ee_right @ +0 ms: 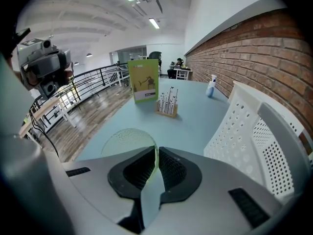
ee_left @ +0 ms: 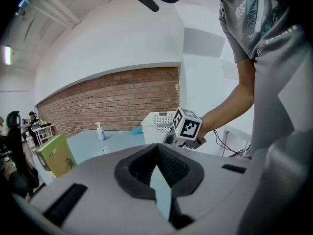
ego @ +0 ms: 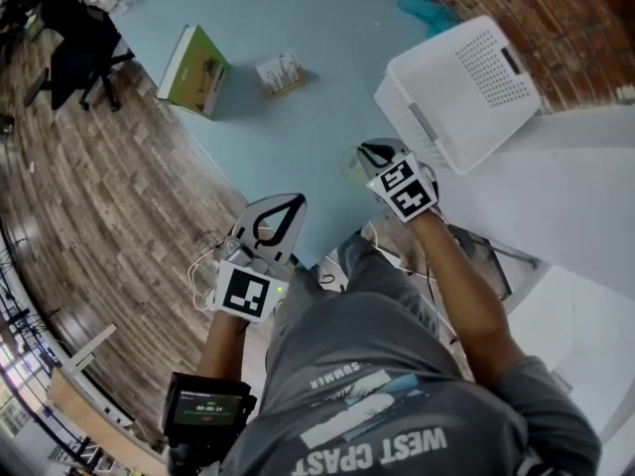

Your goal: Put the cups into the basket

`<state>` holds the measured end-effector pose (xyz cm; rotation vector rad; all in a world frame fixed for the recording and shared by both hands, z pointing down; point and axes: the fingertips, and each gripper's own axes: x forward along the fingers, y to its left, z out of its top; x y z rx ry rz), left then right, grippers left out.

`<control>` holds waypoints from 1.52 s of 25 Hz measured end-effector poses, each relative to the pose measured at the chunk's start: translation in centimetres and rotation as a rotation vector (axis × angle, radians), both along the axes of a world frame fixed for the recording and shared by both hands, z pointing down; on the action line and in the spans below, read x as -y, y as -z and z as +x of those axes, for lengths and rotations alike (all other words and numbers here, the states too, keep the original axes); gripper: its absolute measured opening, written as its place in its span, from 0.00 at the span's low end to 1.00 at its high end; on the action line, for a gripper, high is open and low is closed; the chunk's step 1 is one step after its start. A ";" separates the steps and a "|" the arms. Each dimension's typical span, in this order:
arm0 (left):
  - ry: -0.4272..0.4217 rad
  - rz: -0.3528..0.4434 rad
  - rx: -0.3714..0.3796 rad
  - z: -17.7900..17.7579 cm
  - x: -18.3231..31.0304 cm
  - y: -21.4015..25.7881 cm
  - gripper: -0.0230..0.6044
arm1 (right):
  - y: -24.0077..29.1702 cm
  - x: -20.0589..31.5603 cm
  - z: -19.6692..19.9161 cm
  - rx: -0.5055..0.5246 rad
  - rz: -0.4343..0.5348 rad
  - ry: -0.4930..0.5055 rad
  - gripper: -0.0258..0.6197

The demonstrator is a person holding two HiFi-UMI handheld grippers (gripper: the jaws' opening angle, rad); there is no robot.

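Observation:
A translucent pale green cup (ee_right: 126,140) hangs over the light blue table (ego: 298,137), and my right gripper (ee_right: 156,154) is shut on its rim. In the head view the cup (ego: 353,170) shows faintly just left of the right gripper (ego: 371,154), a short way from the white perforated basket (ego: 466,87). The basket (ee_right: 254,141) lies tilted close on the right in the right gripper view. My left gripper (ego: 294,199) hovers at the table's near edge, shut with nothing in it. Its closed fingertips (ee_left: 157,149) point toward the basket (ee_left: 157,124) and the right gripper's marker cube (ee_left: 186,125).
A green book (ego: 195,70) stands at the far left of the table, with a small wooden card holder (ego: 281,72) beside it. A spray bottle (ee_right: 211,86) stands far back by the brick wall. A teal cloth (ego: 427,10) lies beyond the basket. An office chair (ego: 74,43) stands on the wooden floor.

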<state>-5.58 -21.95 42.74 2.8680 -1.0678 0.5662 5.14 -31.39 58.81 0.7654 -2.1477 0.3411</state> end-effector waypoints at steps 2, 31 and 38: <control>-0.001 -0.013 0.002 0.3 -0.3 -0.4 0.04 | 0.0 -0.2 0.1 0.002 0.000 0.001 0.10; -0.105 -0.047 0.019 4.5 -0.6 -1.7 0.04 | 3.4 0.2 1.9 0.050 0.057 -0.044 0.10; -0.104 -0.042 0.021 4.2 -0.6 -1.5 0.04 | 4.8 -0.1 1.5 0.065 0.081 -0.043 0.10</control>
